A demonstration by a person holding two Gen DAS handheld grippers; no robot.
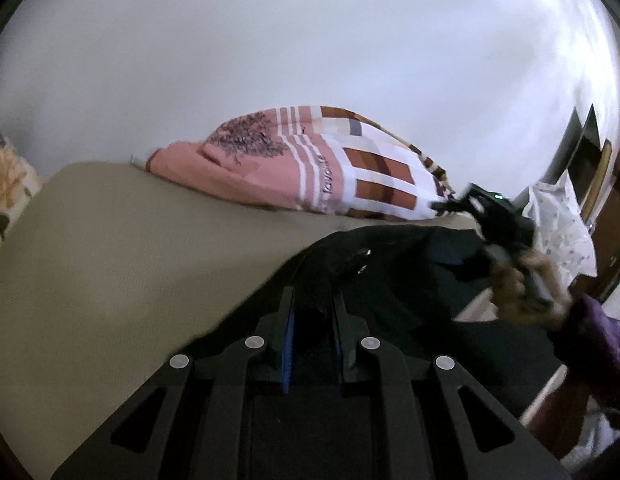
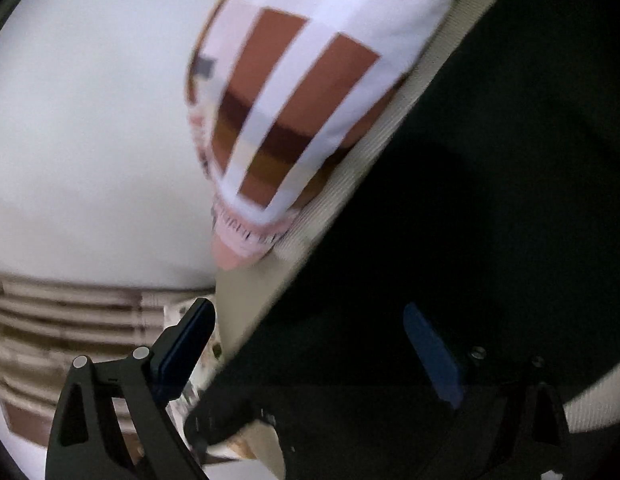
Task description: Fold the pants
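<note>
**Inspector A:** Left gripper (image 1: 311, 300): jaws drawn narrow, clamped on a fold of the black pants (image 1: 389, 264). The cloth rises between the blue-lined fingers (image 1: 289, 332) and drapes away to the right.

**Inspector B:** Confirmed. Where do the pants lie?

**Inspector A:** On the beige bed cover (image 1: 130, 240), toward its right side, running to its near edge. A small metal fastener shows on the fabric just beyond the left fingertips.

**Inspector B:** Right gripper (image 2: 310, 344)?

**Inspector A:** Jaws spread wide. In its own view one finger (image 2: 190, 340) hangs past the edge of the bed cover (image 2: 329, 208); the other, with a blue pad (image 2: 433, 356), sits over the pants (image 2: 489, 180). I cannot tell whether that pad touches the cloth; nothing is pinched between the two. The picture is blurred.

**Inspector B:** Seen from the left camera?

**Inspector A:** The right gripper (image 1: 475, 200) is at the far right edge of the bed cover, above the pants, carried by a hand (image 1: 521, 280) with a purple sleeve (image 1: 601, 332).

**Inspector B:** Other items?

**Inspector A:** A pink, white and rust patterned pillow (image 1: 310, 160) at the far edge of the bed cover, against the white wall (image 1: 270, 40). In the right view the pillow (image 2: 294, 92) lies just beside the pants, a strip of cover between them.
</note>
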